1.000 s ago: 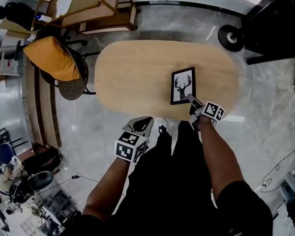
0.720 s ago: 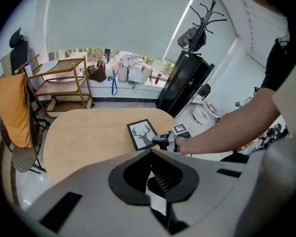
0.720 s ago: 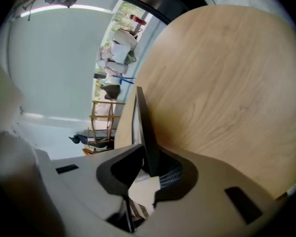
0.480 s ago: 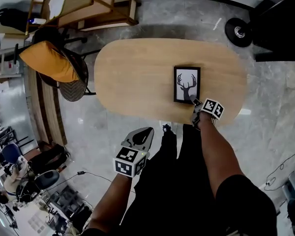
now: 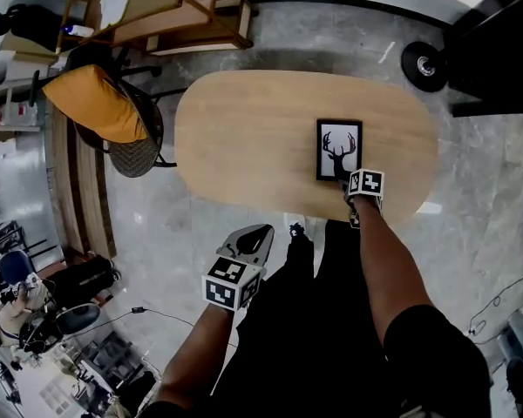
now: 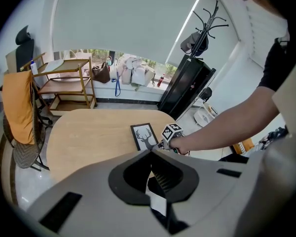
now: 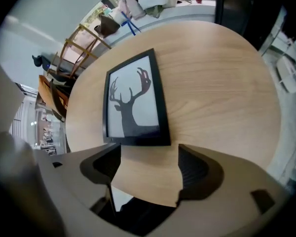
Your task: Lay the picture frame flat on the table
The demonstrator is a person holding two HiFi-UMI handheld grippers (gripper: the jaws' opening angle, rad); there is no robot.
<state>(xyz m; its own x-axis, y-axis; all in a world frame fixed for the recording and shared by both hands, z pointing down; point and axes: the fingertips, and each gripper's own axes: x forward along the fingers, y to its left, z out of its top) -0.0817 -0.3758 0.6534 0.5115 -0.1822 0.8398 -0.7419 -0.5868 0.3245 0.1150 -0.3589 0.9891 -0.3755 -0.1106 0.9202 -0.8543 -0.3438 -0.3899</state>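
right gripper (image 7: 150, 157): jaws spread wide and have just been opening. Nothing between them, only bare wood shows in the gap.
picture frame (image 7: 133, 100): just ahead of the right jaw tips, its near edge close to them but apart. It lies face up, flat on the table (image 7: 222, 83).
why: reads as a release. The frame is down, so no grip is needed.
left gripper (image 6: 150, 152): jaws together, empty. It hangs off the table edge, well back from the frame, with no role here.
task: looks done bar the pull-back.
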